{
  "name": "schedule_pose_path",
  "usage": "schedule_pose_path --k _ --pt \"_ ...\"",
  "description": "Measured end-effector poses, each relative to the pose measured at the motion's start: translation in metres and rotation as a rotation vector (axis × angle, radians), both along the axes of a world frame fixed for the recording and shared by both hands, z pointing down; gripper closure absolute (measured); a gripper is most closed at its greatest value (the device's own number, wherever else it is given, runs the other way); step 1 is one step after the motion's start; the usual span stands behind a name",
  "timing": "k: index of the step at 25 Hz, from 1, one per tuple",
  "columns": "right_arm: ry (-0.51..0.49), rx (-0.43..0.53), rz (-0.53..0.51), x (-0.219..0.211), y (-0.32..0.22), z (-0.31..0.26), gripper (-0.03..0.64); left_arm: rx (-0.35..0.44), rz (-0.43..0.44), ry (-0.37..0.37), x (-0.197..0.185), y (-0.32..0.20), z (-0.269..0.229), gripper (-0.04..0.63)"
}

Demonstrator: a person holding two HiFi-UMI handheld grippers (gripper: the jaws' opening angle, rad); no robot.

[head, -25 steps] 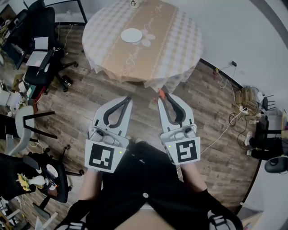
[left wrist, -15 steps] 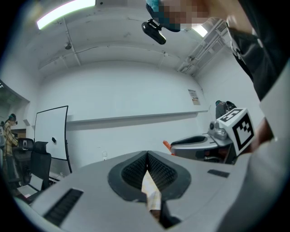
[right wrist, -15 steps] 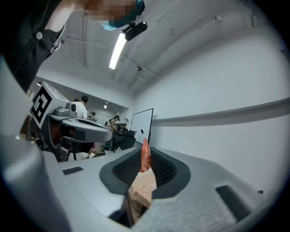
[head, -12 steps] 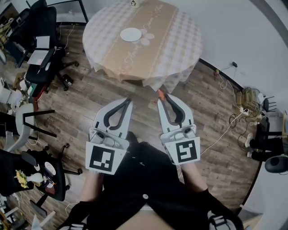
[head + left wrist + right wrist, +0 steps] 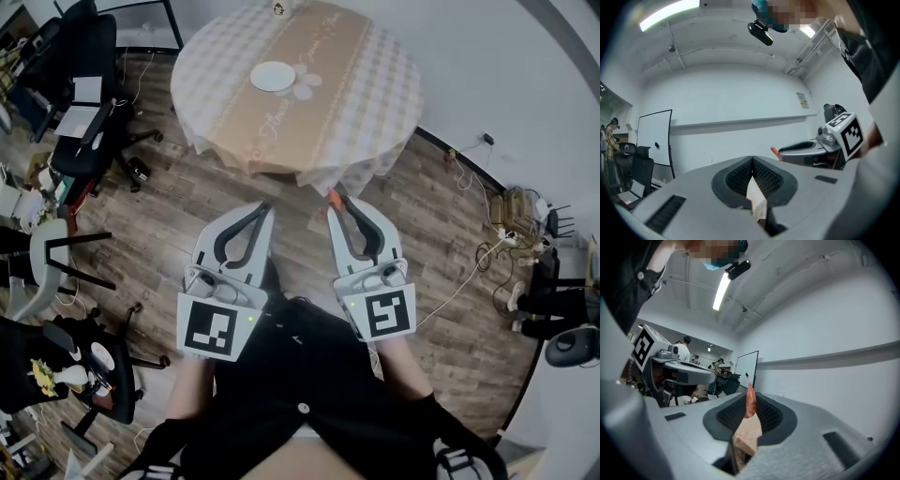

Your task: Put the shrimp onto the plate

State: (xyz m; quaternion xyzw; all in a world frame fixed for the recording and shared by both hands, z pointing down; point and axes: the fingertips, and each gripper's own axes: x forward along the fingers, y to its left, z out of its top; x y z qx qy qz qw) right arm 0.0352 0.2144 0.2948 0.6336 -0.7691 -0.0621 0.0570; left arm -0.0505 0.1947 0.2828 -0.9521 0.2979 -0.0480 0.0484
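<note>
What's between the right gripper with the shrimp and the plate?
Head view: past the shrimp, wood floor, then the checked tablecloth and its tan runner up to the plate; nothing stands in that stretch.

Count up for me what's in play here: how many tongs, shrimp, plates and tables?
Tongs: 2, the left tongs and the right tongs
Shrimp: 1, clamped in the right tongs
Plate: 1, on the table
Table: 1
Total: 5
</note>
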Motion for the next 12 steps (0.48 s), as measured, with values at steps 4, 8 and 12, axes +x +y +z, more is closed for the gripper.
schedule_pose_path --k 4,8,12 --pt "0.002 0.005 0.016 0.007 -0.021 -0.002 0.566 -0.008 0.005 -0.003 0.004 -0.021 0.001 0.592" --pt "0.005 0.019 0.009 0.011 -0.042 -0.003 0.566 -0.009 0.014 0.001 0.011 -0.044 0.001 0.592" --pt "0.004 0.026 0.014 0.018 -0.066 -0.009 0.566 0.006 0.032 -0.008 0.023 -0.068 -0.003 0.592"
